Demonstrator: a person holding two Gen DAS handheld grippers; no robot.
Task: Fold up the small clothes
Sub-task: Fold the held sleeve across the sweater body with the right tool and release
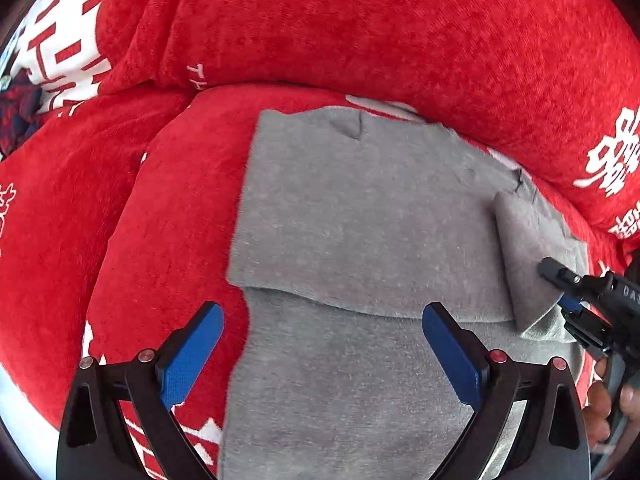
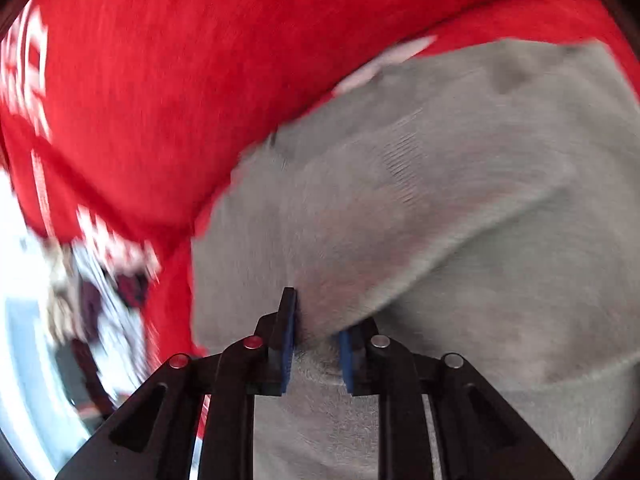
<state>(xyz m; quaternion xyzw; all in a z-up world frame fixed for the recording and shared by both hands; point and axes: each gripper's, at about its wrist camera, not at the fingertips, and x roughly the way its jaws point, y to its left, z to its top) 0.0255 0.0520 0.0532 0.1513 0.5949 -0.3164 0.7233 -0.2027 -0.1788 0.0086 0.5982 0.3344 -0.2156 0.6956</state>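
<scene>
A small grey garment [image 1: 360, 224] lies on a red plush sofa seat [image 1: 168, 216], its upper part folded over the lower part. My left gripper [image 1: 322, 344] is open and empty, hovering above the garment's lower half. My right gripper [image 1: 560, 292] enters from the right and is shut on the grey garment's right flap [image 1: 528, 264], which is lifted and turned inward. In the right wrist view the right gripper [image 2: 316, 332] pinches a fold of the grey cloth [image 2: 440, 200] between its blue pads; the view is motion blurred.
Red cushions with white characters [image 1: 360, 24] form the sofa back behind the garment. A dark patterned cloth [image 1: 16, 116] lies at the far left. The person's hand [image 1: 608, 404] shows at the lower right. A bright floor area [image 2: 24, 300] lies left of the sofa.
</scene>
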